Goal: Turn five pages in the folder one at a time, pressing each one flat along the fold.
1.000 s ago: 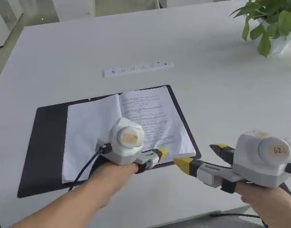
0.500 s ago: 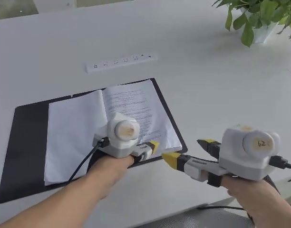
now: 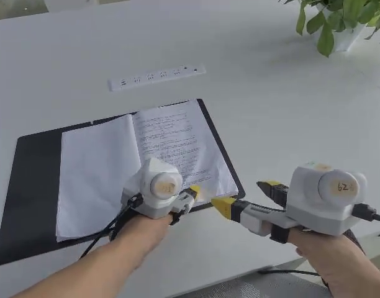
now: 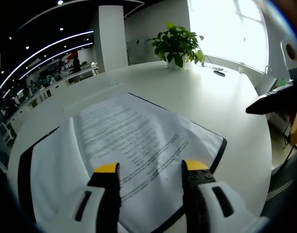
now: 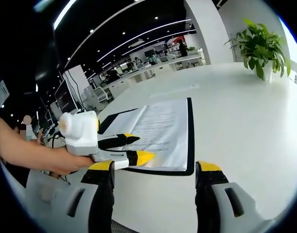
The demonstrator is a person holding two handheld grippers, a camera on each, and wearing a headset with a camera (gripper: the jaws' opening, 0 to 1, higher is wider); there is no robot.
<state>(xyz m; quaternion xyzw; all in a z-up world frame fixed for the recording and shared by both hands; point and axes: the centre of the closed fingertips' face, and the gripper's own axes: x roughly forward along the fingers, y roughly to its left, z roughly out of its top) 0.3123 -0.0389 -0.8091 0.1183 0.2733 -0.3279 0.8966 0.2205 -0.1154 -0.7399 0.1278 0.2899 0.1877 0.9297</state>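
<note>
Presently, step: we judge a page-turn starting; left claw [image 3: 191, 197], released and empty, over the right page's [image 3: 177, 144] near corner.
Folder [image 3: 33, 181]: open, near the desk's [image 3: 271, 93] near-left edge.
Right claw [image 3: 244, 195]: released, beside the folder.
Next: pinch that page alone.
Change: left claw has dipped pageward.

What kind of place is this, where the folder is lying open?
Most likely an open-plan office. The folder lies on a large white table with a power strip and a potted plant on it, and rows of desks run under strip ceiling lights behind.
</note>
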